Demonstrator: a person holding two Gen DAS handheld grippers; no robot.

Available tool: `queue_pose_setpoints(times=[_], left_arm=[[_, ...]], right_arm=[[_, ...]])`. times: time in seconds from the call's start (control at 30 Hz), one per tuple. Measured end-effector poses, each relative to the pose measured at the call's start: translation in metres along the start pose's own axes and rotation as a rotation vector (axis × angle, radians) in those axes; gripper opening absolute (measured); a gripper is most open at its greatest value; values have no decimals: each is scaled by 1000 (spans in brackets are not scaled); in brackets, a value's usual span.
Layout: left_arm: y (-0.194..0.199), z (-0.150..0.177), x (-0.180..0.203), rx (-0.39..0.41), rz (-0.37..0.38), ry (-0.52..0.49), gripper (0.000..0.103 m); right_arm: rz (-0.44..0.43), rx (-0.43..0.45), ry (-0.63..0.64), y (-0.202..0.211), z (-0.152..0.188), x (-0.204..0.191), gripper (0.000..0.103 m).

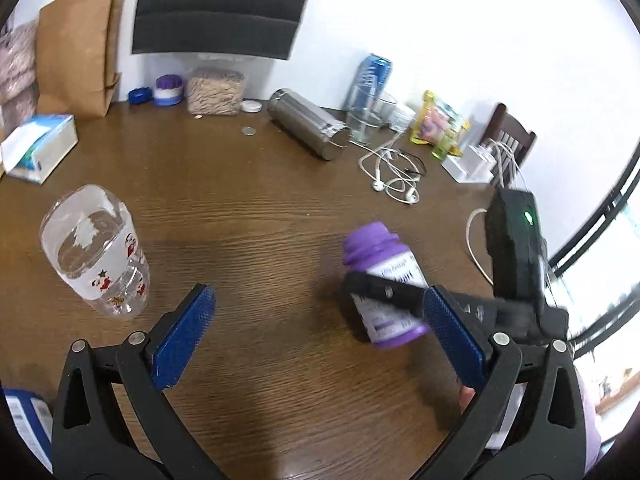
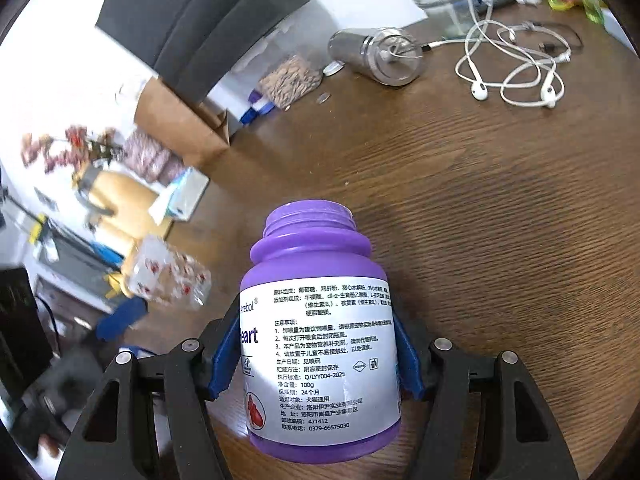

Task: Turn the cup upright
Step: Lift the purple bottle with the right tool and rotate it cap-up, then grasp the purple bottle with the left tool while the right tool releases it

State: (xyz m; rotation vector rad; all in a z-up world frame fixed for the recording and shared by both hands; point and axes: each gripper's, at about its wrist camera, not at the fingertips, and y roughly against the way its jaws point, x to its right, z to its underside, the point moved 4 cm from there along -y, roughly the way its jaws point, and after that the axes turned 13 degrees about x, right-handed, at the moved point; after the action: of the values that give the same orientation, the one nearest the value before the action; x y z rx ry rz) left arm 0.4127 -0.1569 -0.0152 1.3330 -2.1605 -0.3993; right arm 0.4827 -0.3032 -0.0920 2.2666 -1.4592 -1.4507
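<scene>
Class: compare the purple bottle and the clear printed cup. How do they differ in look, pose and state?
The purple bottle is opaque with a white label; the clear printed cup is see-through.
The bottle is clamped in the right hand-held gripper; the cup stands free on the table.
The bottle's mouth tilts upward; the cup stands base-up.
Both are lidless containers.

On my table [image 1: 260,208], the cup [image 1: 96,252] stands left of my left gripper [image 1: 316,328], the bottle [image 2: 320,336] right in my right gripper [image 2: 316,356], flask [image 1: 308,122] and earphones [image 1: 394,172] behind.
</scene>
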Motion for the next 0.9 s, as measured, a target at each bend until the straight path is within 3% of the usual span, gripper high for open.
queue_pose_setpoints(times=[0.1, 0.2, 0.27, 0.33, 0.37, 0.43, 0.57, 0.7, 0.83, 0.9], left_arm=[[-2, 8, 9, -23, 29, -89, 102], [-23, 22, 17, -98, 30, -141, 102], [-47, 26, 16, -141, -47, -177, 88], [-65, 24, 8, -163, -49, -129, 77], [-74, 23, -1, -189, -36, -70, 61], [-81, 25, -12, -208, -6, 11, 60], [-67, 28, -15, -149, -100, -64, 60], [-37, 20, -7, -36, -115, -130, 60], [-7, 18, 7, 32, -48, -196, 60], [8, 20, 12, 63, 15, -197, 60]], right_arm=[[-102, 21, -14, 5, -1, -7, 77], [-121, 23, -7, 6, 1, -10, 78], [-122, 18, 13, 6, 3, -14, 78], [-138, 36, 32, 8, 4, -19, 78], [-141, 43, 28, 11, 5, -19, 78], [-149, 53, 20, 13, 5, -19, 78], [-157, 68, 25, 18, 4, -22, 78], [-203, 72, 16, 18, 4, -24, 85], [-404, 8, -52, 16, 10, -37, 85], [-450, -33, -47, 11, 18, -47, 85]])
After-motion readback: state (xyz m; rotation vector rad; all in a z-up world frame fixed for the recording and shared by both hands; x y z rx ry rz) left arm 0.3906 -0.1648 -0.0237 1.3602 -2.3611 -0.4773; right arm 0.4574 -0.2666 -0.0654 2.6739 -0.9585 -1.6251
